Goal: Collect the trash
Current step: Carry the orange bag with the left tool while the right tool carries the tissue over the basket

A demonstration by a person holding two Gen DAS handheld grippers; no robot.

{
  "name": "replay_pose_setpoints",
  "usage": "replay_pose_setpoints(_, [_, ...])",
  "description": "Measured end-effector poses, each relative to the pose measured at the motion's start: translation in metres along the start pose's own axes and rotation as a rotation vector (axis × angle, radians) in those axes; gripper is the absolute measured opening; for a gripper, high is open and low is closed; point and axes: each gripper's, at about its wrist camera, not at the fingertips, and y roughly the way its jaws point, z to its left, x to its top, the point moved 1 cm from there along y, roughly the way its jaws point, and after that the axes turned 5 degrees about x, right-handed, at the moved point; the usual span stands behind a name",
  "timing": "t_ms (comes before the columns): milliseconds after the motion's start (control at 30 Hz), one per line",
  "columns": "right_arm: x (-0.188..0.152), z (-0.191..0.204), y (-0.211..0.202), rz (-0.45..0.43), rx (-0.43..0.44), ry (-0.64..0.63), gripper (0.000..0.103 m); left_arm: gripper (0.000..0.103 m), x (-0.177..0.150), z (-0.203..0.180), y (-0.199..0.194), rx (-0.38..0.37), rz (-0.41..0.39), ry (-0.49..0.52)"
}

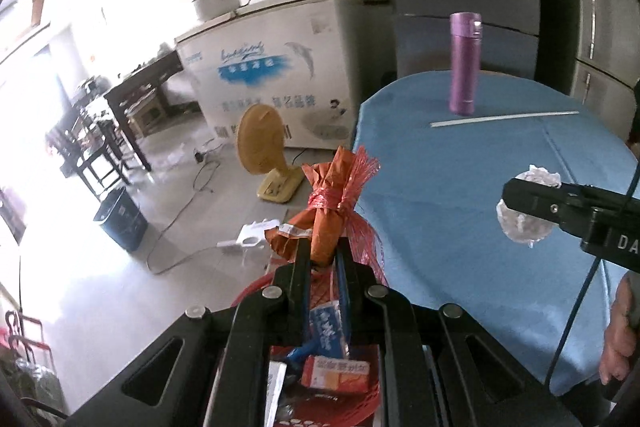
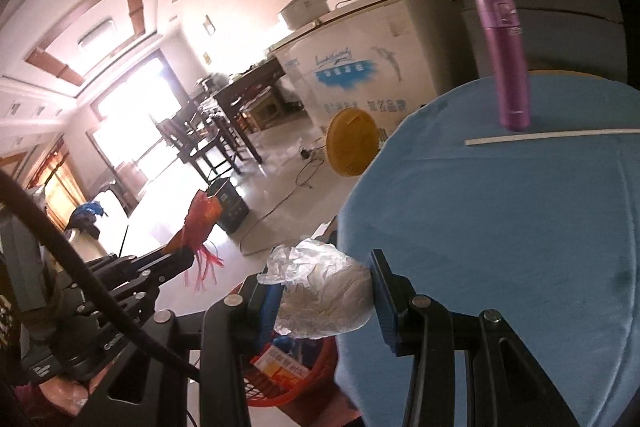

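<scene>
Left gripper (image 1: 323, 253) clamped on orange wrapper bundle (image 1: 328, 203), held above red basket (image 1: 372, 397) off the blue table (image 1: 460, 187) edge. Right gripper (image 2: 324, 297) grips crumpled clear plastic wad (image 2: 320, 297), over the basket beside the table edge.

Orange wrapper bundle (image 1: 328, 211) tied with red netting, held upright; crumpled clear plastic wad (image 2: 320, 295) right, both above red basket (image 2: 292, 383).
</scene>
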Motion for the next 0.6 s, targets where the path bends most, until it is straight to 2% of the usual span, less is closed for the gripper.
replay_pose_setpoints(233, [-0.008, 0.016, 0.012, 0.032, 0.027, -0.009, 0.044, 0.012, -0.013, 0.017, 0.0, 0.044, 0.008, -0.024])
replay_pose_setpoints(600, [-0.012, 0.033, 0.025, 0.067, 0.076, -0.025, 0.044, 0.012, -0.024, 0.033, -0.001, 0.057, 0.039, -0.073])
